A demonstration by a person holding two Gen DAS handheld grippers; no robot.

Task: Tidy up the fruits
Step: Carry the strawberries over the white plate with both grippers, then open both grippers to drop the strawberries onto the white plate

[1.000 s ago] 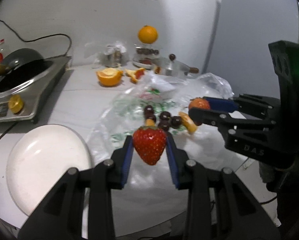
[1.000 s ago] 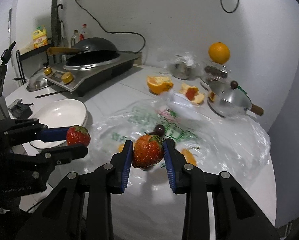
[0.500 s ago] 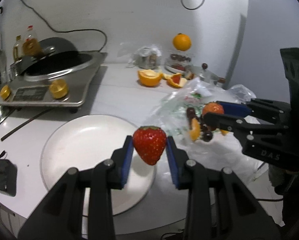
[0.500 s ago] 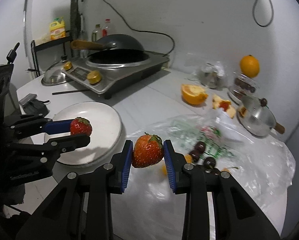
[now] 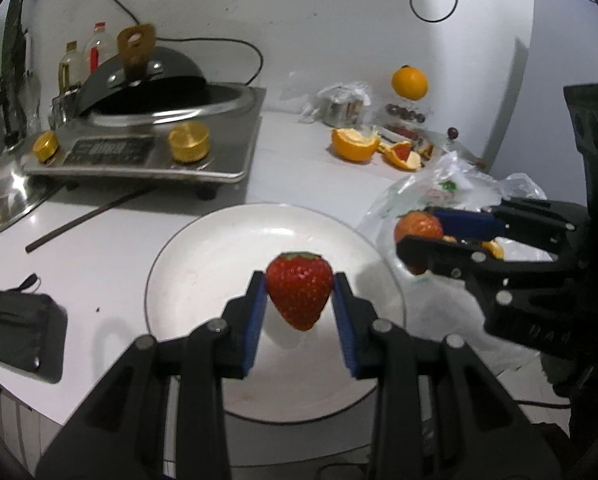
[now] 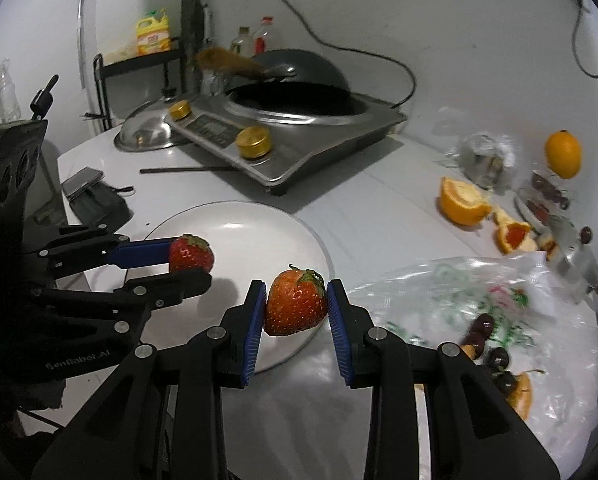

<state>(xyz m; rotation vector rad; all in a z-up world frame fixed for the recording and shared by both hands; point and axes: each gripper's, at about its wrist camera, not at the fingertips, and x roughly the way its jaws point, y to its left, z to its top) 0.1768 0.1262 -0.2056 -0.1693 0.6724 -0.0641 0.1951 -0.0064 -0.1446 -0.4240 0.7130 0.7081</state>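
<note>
The left claw (image 5: pixel 300 294) is clenched on a red strawberry (image 5: pixel 300 294) and holds it in the air over the middle of the white plate (image 5: pixel 203 264), likely so it can drop there. Just right of the plate's rim, the right claw (image 6: pixel 296 305) squeezes a paler strawberry (image 6: pixel 296 305), tip down, waiting its turn. Further right of the plate, cherries (image 6: pixel 484 332) and orange bits lie on a plastic bag (image 6: pixel 547 280) on the tabletop (image 6: pixel 379 216).
</note>
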